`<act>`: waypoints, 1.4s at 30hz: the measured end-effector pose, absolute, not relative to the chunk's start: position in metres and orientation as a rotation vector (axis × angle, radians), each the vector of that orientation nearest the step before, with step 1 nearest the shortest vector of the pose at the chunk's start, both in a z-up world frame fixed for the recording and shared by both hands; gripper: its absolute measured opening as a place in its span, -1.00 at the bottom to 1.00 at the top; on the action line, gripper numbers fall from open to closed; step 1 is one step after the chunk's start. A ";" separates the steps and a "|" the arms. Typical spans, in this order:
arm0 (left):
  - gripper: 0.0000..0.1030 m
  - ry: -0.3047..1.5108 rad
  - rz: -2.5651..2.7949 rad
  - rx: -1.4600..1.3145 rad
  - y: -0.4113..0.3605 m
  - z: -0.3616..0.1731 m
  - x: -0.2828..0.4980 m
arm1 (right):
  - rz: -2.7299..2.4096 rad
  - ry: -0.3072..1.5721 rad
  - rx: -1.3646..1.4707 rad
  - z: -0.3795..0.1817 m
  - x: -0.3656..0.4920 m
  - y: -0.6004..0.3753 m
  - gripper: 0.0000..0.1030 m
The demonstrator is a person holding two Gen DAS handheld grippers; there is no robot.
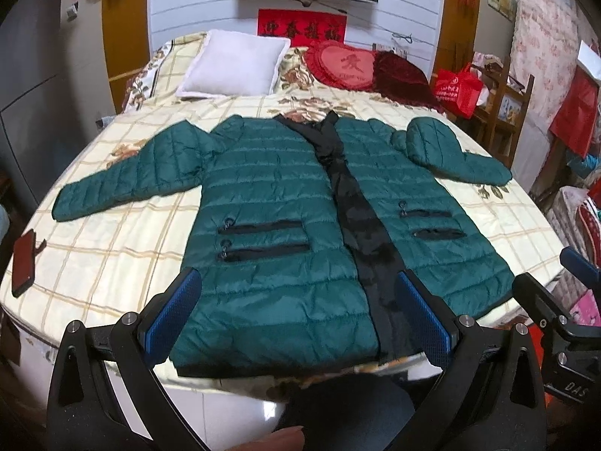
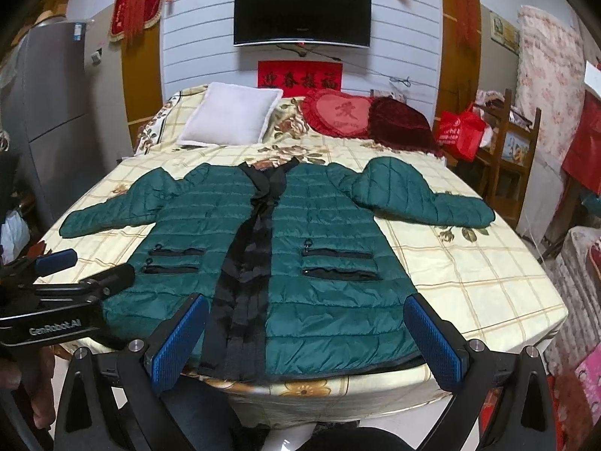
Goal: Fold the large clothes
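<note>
Two hand-held grippers hover over the near edge of a bed (image 1: 112, 248), both with jaws spread wide and holding nothing. A green quilted jacket (image 1: 278, 225) lies flat on the bed's checked floral sheet, front side up, hem toward the cameras and collar toward the pillows. Its black front band (image 1: 357, 218) runs down the middle, and black zip pockets sit on each front panel. One sleeve stretches out straight to the left; the other is bent at the right. The left hand-held gripper (image 1: 300, 319) frames the jacket's hem, and the right hand-held gripper (image 2: 306, 342) does the same from just beside it. A white pillow (image 2: 231, 118) and a red heart-shaped cushion (image 2: 342, 114) rest at the head. A dark flat object (image 1: 23, 263) lies at the bed's left edge.
</note>
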State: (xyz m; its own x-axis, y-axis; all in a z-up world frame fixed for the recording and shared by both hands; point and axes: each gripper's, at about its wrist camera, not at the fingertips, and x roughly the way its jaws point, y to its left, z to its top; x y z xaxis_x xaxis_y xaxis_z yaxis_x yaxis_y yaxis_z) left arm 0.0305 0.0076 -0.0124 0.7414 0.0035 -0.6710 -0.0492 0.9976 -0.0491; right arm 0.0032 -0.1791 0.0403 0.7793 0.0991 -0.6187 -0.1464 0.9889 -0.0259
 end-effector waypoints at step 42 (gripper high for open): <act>0.99 0.723 0.039 -0.081 0.032 -0.057 0.066 | 0.095 0.775 -0.065 -0.013 0.083 -0.191 1.00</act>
